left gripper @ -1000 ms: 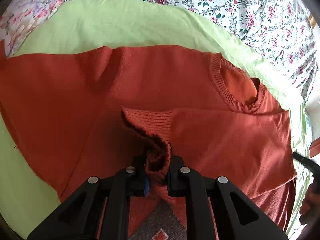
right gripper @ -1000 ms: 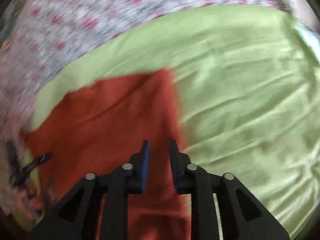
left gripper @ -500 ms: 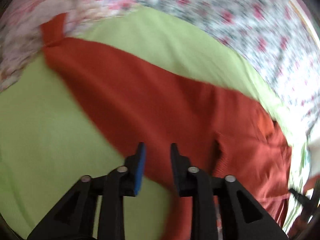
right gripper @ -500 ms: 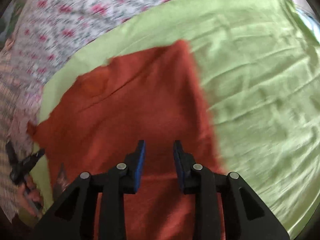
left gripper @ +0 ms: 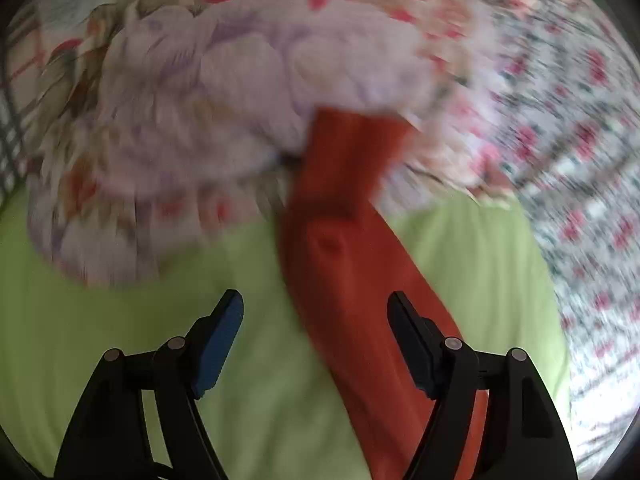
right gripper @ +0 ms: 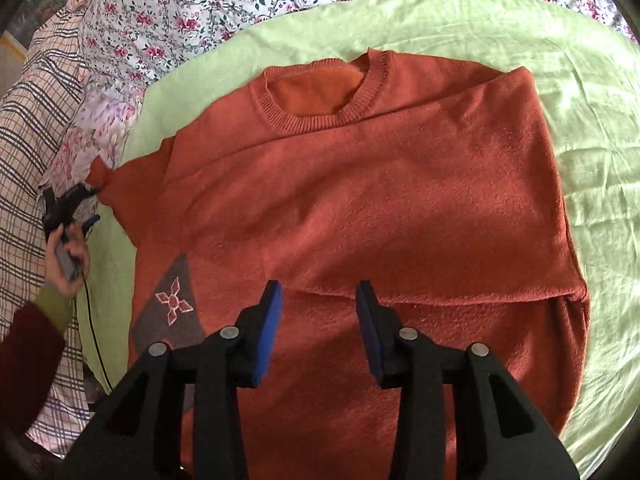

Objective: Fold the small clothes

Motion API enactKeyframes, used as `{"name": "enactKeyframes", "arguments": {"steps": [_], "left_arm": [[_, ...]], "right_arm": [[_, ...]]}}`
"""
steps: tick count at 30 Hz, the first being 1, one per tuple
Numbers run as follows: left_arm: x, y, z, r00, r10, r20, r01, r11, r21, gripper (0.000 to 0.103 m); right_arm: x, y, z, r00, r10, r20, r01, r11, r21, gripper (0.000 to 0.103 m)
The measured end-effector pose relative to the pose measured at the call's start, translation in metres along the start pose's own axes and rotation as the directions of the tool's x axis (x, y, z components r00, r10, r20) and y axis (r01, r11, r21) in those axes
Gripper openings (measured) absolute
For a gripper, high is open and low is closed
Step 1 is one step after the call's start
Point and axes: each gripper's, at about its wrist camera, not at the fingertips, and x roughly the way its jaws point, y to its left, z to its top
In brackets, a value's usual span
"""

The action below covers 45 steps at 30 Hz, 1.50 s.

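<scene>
At the far left of the right wrist view, a checked cloth (right gripper: 24, 128) runs off the edge, and the left gripper (right gripper: 74, 210), small and partly hidden by the hand (right gripper: 64, 256) holding it, sits at the sweater's sleeve tip. The orange sweater (right gripper: 360, 200) lies flat on the green sheet (right gripper: 580, 80), its right side folded over the front; the hem is cut off behind the right gripper (right gripper: 318, 308), whose fingers stand open above it. The left wrist view is blurred: the sleeve (left gripper: 340, 240) runs between open fingers (left gripper: 218, 336), its end hard to make out against a floral cloth (left gripper: 200, 100).
</scene>
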Motion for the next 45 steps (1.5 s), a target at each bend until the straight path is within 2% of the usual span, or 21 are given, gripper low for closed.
{"name": "enactKeyframes", "arguments": {"steps": [3,4,6,7,8,10,13,16,19,22,26,30,32,36,39,41,43,45], "left_arm": [[0.019,0.002,0.023,0.999,0.037,-0.002,-0.037,0.999,-0.009,0.075],[0.023,0.001,0.028,0.999,0.048,0.004,-0.048,0.999,-0.002,0.072],[0.028,-0.006,0.033,0.998,0.062,0.023,-0.063,0.997,0.04,0.047],[0.031,-0.011,0.034,0.998,0.057,0.014,-0.058,0.996,0.062,0.022],[0.032,-0.015,0.033,0.999,0.054,0.007,-0.054,0.995,0.08,0.017],[0.02,-0.026,0.028,0.999,0.035,0.041,-0.039,0.992,0.118,0.014],[-0.006,-0.046,0.009,0.997,-0.044,0.069,0.031,0.984,0.178,0.013],[-0.037,-0.07,-0.021,0.989,-0.122,0.08,0.097,0.961,0.258,0.012],[-0.065,-0.098,-0.065,0.978,-0.205,0.048,0.179,0.929,0.324,0.012],[-0.083,-0.135,-0.123,0.961,-0.277,-0.014,0.261,0.885,0.385,0.012],[-0.098,-0.189,-0.207,0.938,-0.329,-0.111,0.34,0.806,0.484,0.012],[-0.097,-0.242,-0.293,0.906,-0.349,-0.239,0.422,0.705,0.57,0.012],[-0.094,-0.263,-0.333,0.902,-0.337,-0.271,0.431,0.652,0.624,0.012],[-0.084,-0.293,-0.399,0.906,-0.293,-0.306,0.423,0.576,0.699,0.012],[-0.064,-0.308,-0.429,0.91,-0.246,-0.332,0.414,0.541,0.733,0.013],[-0.055,-0.312,-0.447,0.911,-0.211,-0.354,0.411,0.522,0.747,0.019],[-0.051,-0.311,-0.457,0.913,-0.185,-0.365,0.406,0.512,0.757,0.022],[-0.052,-0.308,-0.459,0.909,-0.177,-0.377,0.412,0.504,0.759,0.029]], "right_arm": [[0.0,0.001,-0.002,1.0,-0.008,-0.012,0.008,1.0,0.006,0.04],[0.0,0.001,-0.004,1.0,-0.011,-0.018,0.011,1.0,0.01,0.04],[0.001,-0.001,-0.007,1.0,-0.011,-0.028,0.012,1.0,0.021,0.04],[0.002,-0.001,-0.008,0.999,-0.013,-0.034,0.013,1.0,0.026,0.04],[0.003,-0.001,-0.01,0.999,-0.015,-0.041,0.016,0.999,0.029,0.04],[0.004,-0.002,-0.012,0.999,-0.015,-0.046,0.016,0.999,0.031,0.04],[0.004,-0.001,-0.011,0.999,-0.006,-0.042,0.007,0.999,0.034,0.04],[0.005,0.0,-0.009,1.0,0.011,-0.028,-0.01,0.999,0.039,0.04],[0.005,0.002,-0.007,1.0,0.027,-0.015,-0.027,0.999,0.041,0.04],[0.005,-0.001,-0.007,0.999,0.051,-0.004,-0.05,0.997,0.061,0.04],[0.0,-0.012,-0.009,0.998,0.06,0.02,-0.061,0.993,0.099,0.04],[-0.013,-0.029,-0.01,0.997,0.051,0.051,-0.058,0.988,0.142,0.04],[-0.02,-0.041,-0.012,0.997,0.045,0.064,-0.056,0.984,0.168,0.04],[-0.034,-0.069,-0.017,0.995,0.036,0.095,-0.059,0.969,0.242,0.04],[-0.04,-0.084,-0.021,0.994,0.02,0.111,-0.051,0.959,0.277,0.04],[-0.043,-0.093,-0.023,0.993,0.014,0.115,-0.048,0.954,0.295,0.04],[-0.044,-0.098,-0.023,0.993,0.015,0.118,-0.05,0.951,0.304,0.04],[-0.044,-0.099,-0.022,0.993,0.019,0.118,-0.055,0.95,0.308,0.04]]}}
